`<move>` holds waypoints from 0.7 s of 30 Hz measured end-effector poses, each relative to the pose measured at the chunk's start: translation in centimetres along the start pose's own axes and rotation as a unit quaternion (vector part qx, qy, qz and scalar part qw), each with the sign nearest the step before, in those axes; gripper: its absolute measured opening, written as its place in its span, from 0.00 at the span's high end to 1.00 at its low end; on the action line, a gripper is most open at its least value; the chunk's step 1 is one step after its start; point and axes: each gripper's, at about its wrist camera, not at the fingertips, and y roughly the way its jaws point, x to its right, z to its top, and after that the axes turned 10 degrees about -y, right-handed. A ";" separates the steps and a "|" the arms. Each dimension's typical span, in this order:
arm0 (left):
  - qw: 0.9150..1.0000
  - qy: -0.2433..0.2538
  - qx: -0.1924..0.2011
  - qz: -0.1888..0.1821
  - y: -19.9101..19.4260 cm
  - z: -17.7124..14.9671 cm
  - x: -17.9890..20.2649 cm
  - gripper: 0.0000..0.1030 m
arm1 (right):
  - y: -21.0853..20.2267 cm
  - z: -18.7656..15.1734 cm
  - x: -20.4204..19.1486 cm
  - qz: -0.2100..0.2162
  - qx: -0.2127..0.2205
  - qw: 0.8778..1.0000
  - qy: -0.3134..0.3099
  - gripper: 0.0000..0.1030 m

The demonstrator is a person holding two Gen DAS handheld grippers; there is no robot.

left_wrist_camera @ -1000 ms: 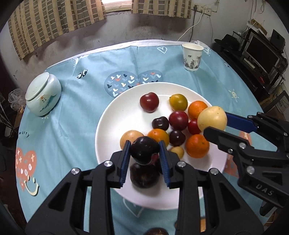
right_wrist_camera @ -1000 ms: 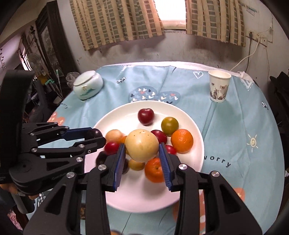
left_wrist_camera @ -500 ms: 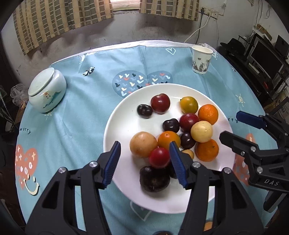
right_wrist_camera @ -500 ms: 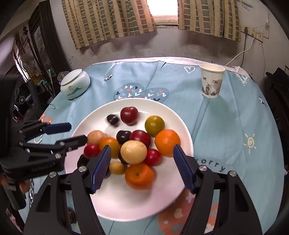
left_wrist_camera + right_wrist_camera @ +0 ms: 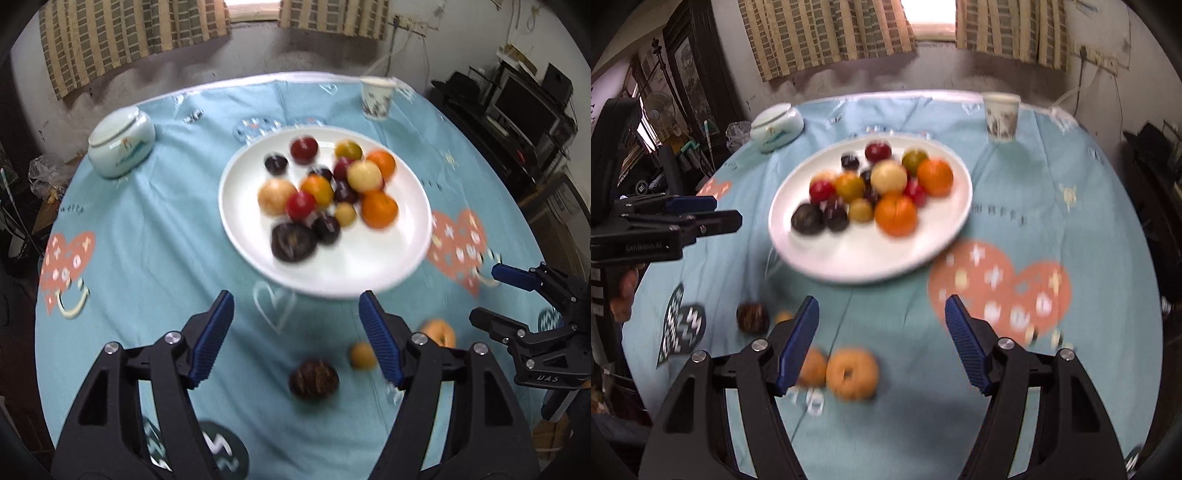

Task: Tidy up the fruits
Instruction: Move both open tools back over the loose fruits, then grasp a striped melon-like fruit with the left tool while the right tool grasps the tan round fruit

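Both wrist cameras are looking steeply down from above the bench's [image 5: 155, 236] near edge toward its far edge, the left one from the left, the right one from the right, both sharing the white plate [image 5: 332, 273] mid-bench.

Home: curtains [image 5: 827, 33], tableclothed table [image 5: 1034, 177].

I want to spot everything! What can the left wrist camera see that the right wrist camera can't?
Only the left wrist view: a screen on black shelves. Only the right wrist view: a fan and a dark cabinet. Both: the white plate of fruit, the paper cup, the lidded jar and a dark fruit loose on the blue cloth.
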 end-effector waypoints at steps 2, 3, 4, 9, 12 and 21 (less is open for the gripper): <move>1.000 0.009 -0.013 -0.002 0.0 -1.8 0.5 0.30 | -0.2 -2.5 -0.6 0.005 -0.015 1.000 0.001 0.31; 1.000 0.008 -0.022 -0.002 0.0 -2.8 0.6 0.30 | 0.0 -3.4 -1.0 0.008 -0.025 1.000 -0.004 0.31; 1.000 0.003 -0.030 -0.003 0.1 -3.4 0.5 0.30 | 0.2 -4.1 -1.3 0.008 -0.033 0.999 -0.012 0.31; 0.998 -0.021 -0.051 0.002 -0.4 -5.7 -0.2 0.30 | 2.0 -5.4 -3.8 -0.027 -0.051 0.994 -0.097 0.31; 0.998 -0.030 -0.052 0.001 -1.1 -6.5 -0.2 0.30 | 3.3 -5.2 -4.7 -0.038 -0.056 0.988 -0.141 0.31; 0.997 -0.025 -0.079 -0.012 -0.3 -8.7 2.9 0.29 | 3.8 -4.8 -4.4 -0.005 -0.076 0.981 -0.176 0.59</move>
